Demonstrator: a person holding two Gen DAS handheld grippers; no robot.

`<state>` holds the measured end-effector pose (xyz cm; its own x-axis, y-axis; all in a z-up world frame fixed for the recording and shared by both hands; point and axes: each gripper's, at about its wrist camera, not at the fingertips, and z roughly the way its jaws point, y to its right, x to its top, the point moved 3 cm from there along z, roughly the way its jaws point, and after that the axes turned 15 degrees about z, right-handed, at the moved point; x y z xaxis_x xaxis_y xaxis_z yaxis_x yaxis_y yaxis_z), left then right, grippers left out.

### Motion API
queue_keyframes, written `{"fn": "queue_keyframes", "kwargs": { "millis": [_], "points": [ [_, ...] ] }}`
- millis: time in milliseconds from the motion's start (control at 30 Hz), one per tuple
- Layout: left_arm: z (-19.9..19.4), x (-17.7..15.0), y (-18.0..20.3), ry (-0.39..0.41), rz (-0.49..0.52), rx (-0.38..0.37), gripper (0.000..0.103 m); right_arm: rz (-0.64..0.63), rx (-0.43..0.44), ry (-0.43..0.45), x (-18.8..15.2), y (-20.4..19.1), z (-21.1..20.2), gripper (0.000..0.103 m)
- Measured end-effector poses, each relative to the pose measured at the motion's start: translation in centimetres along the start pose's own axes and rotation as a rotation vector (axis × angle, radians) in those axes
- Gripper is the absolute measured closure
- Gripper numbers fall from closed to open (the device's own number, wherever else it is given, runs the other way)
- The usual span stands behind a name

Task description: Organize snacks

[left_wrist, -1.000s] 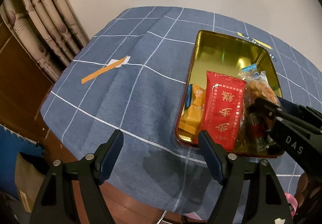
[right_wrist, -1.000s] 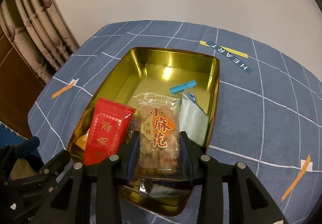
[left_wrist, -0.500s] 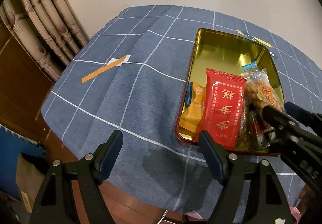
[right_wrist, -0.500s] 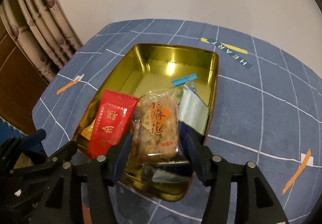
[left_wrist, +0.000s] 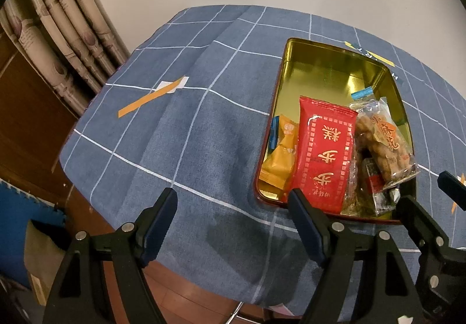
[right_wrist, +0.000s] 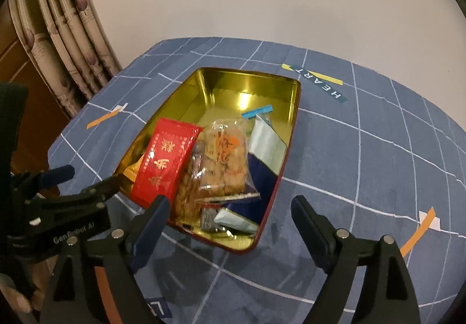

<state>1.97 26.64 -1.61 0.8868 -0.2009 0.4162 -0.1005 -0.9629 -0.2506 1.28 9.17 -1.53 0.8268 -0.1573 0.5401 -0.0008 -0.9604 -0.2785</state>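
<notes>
A gold tin [left_wrist: 335, 61] [right_wrist: 233, 82] on the blue checked cloth holds several snacks. A red packet [left_wrist: 323, 152] [right_wrist: 166, 158] lies beside a clear bag of fried twists [left_wrist: 384, 140] [right_wrist: 224, 160]. An orange packet [left_wrist: 281, 155] leans at the tin's left wall and a pale packet [right_wrist: 266, 146] at its right. My right gripper [right_wrist: 230, 203] [left_wrist: 428, 198] hovers at the tin's near end. Its jaws are opening, wide apart and clear of the bag. My left gripper [left_wrist: 231, 198] [right_wrist: 84, 178] is open over bare cloth, left of the tin.
Orange tape marks [left_wrist: 151, 96] [right_wrist: 416, 233] and a HEART label [right_wrist: 320, 83] lie on the cloth. The table edge [left_wrist: 87, 178] drops to a wooden floor at the near left. A curtain [left_wrist: 58, 18] hangs at the left. A hand [right_wrist: 17, 300] shows at the lower left.
My right gripper let go of the bag of fried twists, opened wide and drew back from the tin. The bag now rests in the tin. The left gripper stayed put.
</notes>
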Motion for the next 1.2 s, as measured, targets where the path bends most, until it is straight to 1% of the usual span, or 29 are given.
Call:
{"fn": "queue_keyframes", "kwargs": {
  "millis": [167, 533, 1200],
  "points": [
    [0.1, 0.0, 0.2, -0.005, 0.004, -0.001, 0.026, -0.003, -0.003, -0.013, -0.3, 0.1, 0.0, 0.014],
    [0.2, -0.1, 0.5, -0.010, 0.021, 0.003, 0.026, -0.008, -0.002, -0.073, -1.3, 0.2, 1.1, 0.014],
    [0.1, -0.1, 0.6, 0.000, 0.023, 0.005, 0.026, 0.001, 0.006, -0.107, -1.5, 0.2, 1.6, 0.014]
  ]
}}
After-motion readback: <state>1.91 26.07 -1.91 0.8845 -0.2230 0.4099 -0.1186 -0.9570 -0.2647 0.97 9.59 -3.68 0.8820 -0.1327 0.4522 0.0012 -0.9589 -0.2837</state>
